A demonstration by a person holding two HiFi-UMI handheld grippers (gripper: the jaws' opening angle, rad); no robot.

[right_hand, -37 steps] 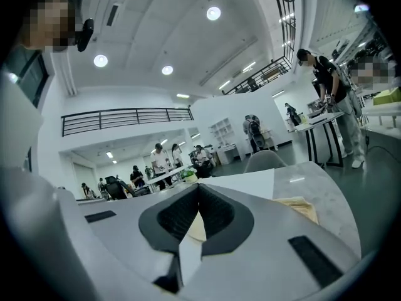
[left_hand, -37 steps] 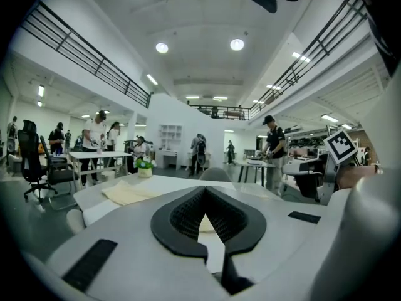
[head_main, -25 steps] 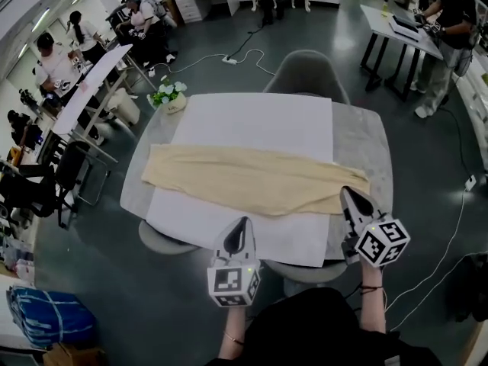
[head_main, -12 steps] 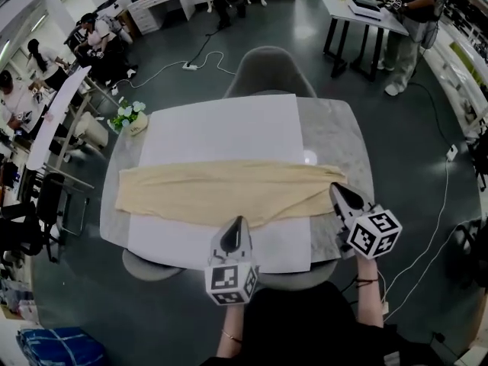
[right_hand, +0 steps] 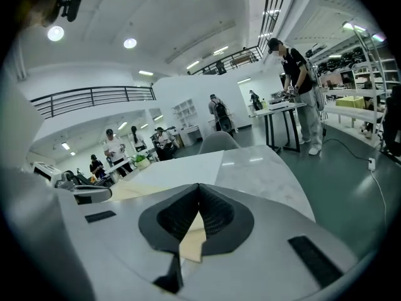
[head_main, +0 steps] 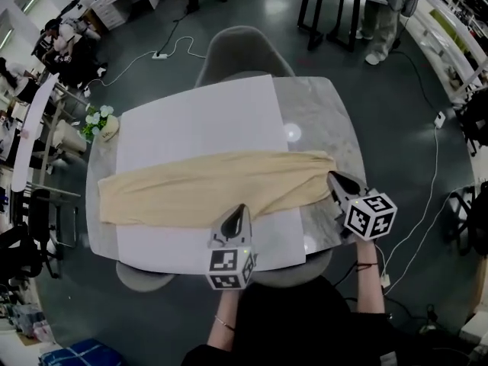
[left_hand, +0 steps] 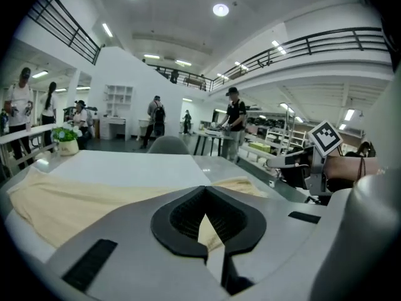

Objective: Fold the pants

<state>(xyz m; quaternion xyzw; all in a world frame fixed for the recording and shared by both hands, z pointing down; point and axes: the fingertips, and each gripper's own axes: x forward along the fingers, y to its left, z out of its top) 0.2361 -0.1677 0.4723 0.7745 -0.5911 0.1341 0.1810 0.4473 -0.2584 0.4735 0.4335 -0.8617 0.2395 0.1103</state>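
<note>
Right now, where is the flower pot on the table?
In the head view, the flower pot sits on the table's far left corner, beside the white sheet, beyond the pants' left end.

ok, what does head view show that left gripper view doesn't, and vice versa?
Head view only: the whole table from above, the left gripper from outside, and the person's forearm. Left gripper view only: that gripper's jaws meeting at the tips, the ceiling lights and the balcony railing. Both: the pants on the white sheet, the potted plant, and the right gripper.
</note>
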